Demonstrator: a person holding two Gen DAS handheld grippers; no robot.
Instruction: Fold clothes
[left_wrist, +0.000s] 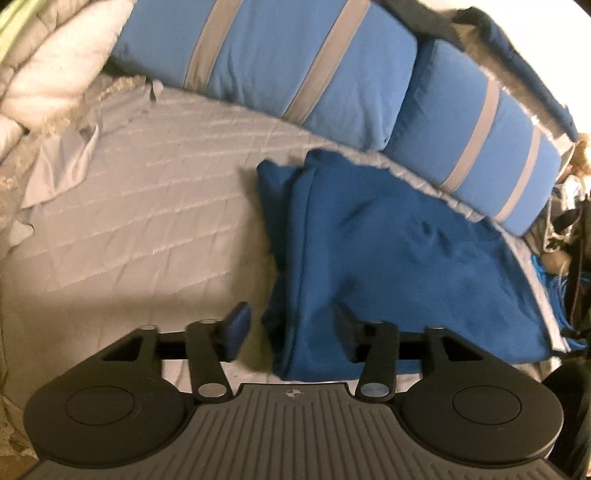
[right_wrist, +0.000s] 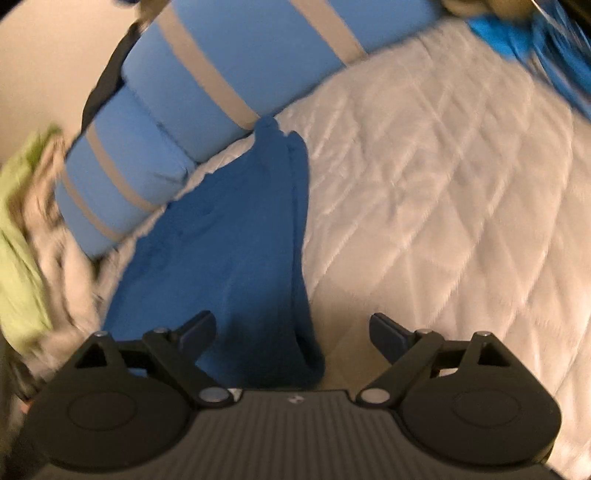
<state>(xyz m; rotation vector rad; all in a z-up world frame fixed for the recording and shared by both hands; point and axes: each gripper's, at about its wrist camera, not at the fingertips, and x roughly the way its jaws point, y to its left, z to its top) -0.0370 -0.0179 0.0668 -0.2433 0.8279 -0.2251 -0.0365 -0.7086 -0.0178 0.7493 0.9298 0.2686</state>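
A dark blue garment (left_wrist: 399, 266) lies folded on the white quilted bed (left_wrist: 147, 192), its long folded edge running toward the striped pillows. My left gripper (left_wrist: 291, 332) hovers over the garment's near left corner, open, with the cloth's edge below the gap and no pad pressing on it. In the right wrist view the same blue garment (right_wrist: 236, 258) lies left of centre on the bed (right_wrist: 443, 184). My right gripper (right_wrist: 293, 332) stands wide open above its near corner, nothing pinched between its fingers.
Two light blue pillows with grey stripes (left_wrist: 280, 62) (right_wrist: 207, 81) line the far side of the bed. A pale grey cloth (left_wrist: 62, 162) lies at the left. Green and white bedding (right_wrist: 22, 229) is bunched at the left edge, and dark clutter (left_wrist: 569, 236) sits past the right edge.
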